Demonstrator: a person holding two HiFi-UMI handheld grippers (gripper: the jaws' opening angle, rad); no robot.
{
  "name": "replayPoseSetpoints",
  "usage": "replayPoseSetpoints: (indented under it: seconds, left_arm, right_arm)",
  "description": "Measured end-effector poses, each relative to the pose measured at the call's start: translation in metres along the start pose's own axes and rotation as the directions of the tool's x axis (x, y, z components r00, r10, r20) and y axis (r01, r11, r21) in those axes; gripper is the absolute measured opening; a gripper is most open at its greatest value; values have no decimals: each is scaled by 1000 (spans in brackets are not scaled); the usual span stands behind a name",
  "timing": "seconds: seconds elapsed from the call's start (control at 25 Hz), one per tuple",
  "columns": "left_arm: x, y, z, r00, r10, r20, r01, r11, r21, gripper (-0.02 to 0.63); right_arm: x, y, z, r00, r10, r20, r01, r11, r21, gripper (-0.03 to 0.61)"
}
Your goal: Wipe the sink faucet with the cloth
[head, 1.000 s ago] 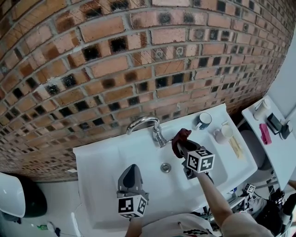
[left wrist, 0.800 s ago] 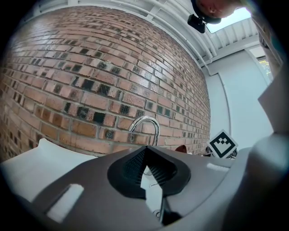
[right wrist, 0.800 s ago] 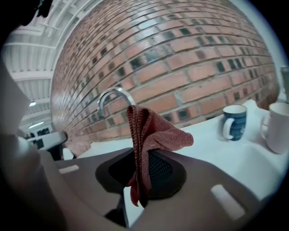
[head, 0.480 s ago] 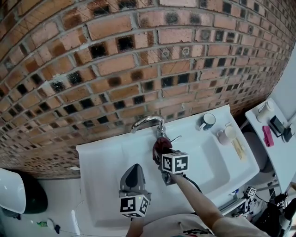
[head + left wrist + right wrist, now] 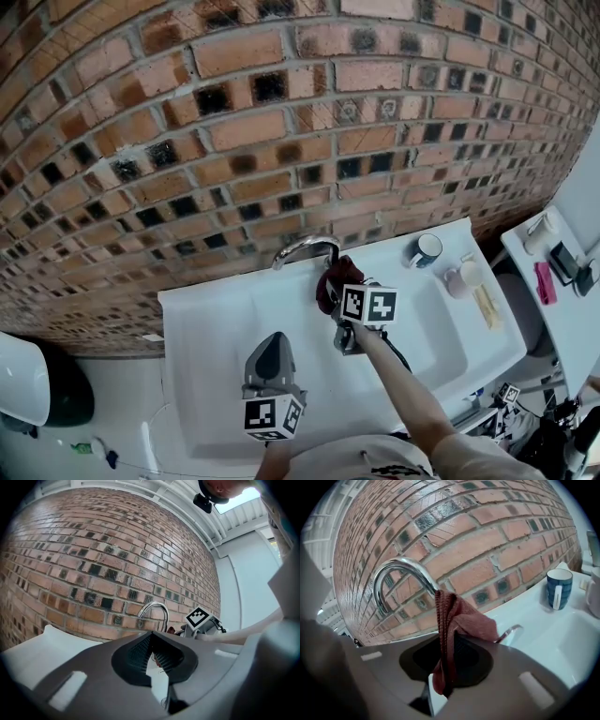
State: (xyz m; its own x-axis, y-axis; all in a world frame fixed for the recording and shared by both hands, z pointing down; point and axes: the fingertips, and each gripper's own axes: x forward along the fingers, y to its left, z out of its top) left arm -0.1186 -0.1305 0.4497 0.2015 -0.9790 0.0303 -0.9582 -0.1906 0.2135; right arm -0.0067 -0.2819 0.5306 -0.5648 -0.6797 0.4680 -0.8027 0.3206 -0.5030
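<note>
The chrome faucet (image 5: 305, 246) arches over the white sink (image 5: 202, 323) in front of the brick wall. My right gripper (image 5: 339, 298) is shut on a dark red cloth (image 5: 329, 281), which is pressed against the faucet's base, just below the spout. In the right gripper view the cloth (image 5: 457, 619) hangs folded between the jaws of my right gripper (image 5: 445, 645), with the faucet (image 5: 400, 571) close behind and its lever (image 5: 510, 632) poking out at the right. My left gripper (image 5: 270, 367) hovers over the sink's front, shut and holding nothing. It (image 5: 151, 644) faces the faucet (image 5: 155, 611).
A blue-and-white mug (image 5: 427, 249) and a pale cup (image 5: 461, 276) stand on the sink's right rim. A white side table (image 5: 555, 281) with small items is at the far right. The brick wall (image 5: 281, 112) rises directly behind the faucet.
My right gripper has carried the cloth left from the faucet's right side, then up against the faucet base. The left gripper has barely moved.
</note>
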Motion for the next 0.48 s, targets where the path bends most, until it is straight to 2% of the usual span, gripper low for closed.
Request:
replayPoseSetpoints:
  seconds: [0.16, 0.32, 0.48]
  left_arm:
    - [0, 4, 3, 1000, 17, 3, -17, 1000, -8, 5]
    - [1, 4, 1, 1000, 14, 9, -14, 1000, -10, 5]
    - [0, 5, 2, 1000, 20, 11, -19, 1000, -11, 5]
  right_arm:
    - [-5, 10, 11, 1000, 3, 3, -3, 994, -106, 51]
    - [-19, 33, 41, 992, 57, 113, -40, 989, -146, 51]
    - [-34, 66, 67, 971, 135, 198, -94, 974, -205, 51]
